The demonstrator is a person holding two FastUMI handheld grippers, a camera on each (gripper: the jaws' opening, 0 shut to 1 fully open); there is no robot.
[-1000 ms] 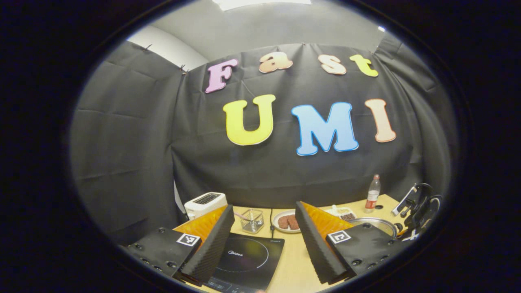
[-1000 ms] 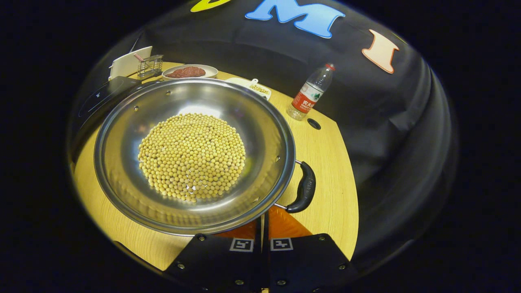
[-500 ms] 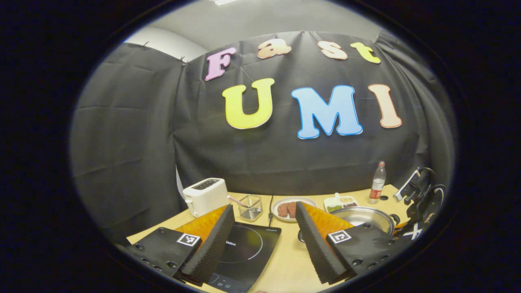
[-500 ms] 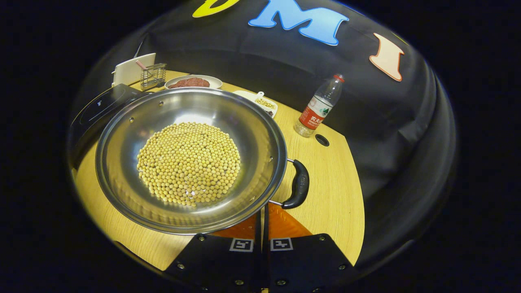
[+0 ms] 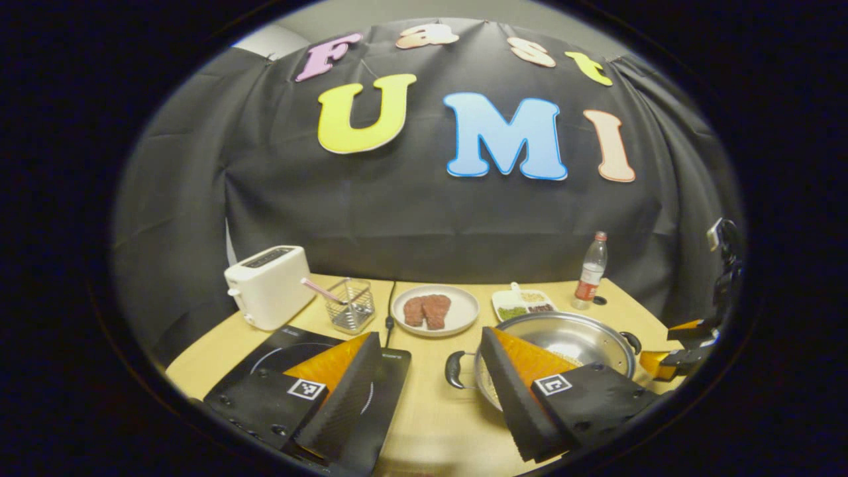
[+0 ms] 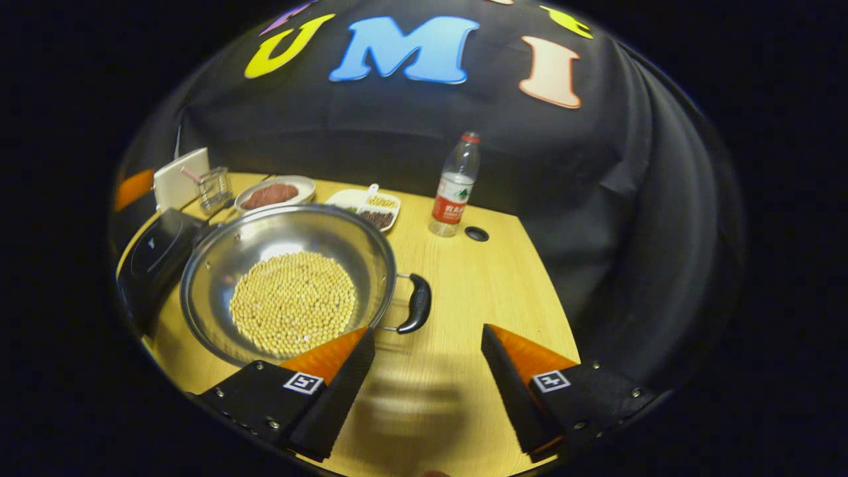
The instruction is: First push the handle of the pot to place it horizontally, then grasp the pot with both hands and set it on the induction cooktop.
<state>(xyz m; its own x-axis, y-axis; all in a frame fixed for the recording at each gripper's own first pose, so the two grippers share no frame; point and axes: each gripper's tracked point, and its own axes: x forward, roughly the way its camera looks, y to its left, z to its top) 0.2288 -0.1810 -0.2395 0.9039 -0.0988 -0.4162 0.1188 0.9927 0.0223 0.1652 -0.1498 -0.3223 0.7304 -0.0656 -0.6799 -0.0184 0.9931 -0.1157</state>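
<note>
Pot (image 6: pixel 285 291) of beans sits on the tabletop (image 6: pixel 477 278), just right of the induction cooktop (image 5: pixel 391 371), handles (image 6: pixel 419 303) pointing left and right. Both hand-held grippers (image 5: pixel 430 391) (image 6: pixel 427 377) released, empty. Two-handed grasp and transfer not yet done.

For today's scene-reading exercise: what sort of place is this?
Probably a mock kitchen set up in a booth: an induction cooktop, a pot of beans and a toaster share a wooden table.
</note>
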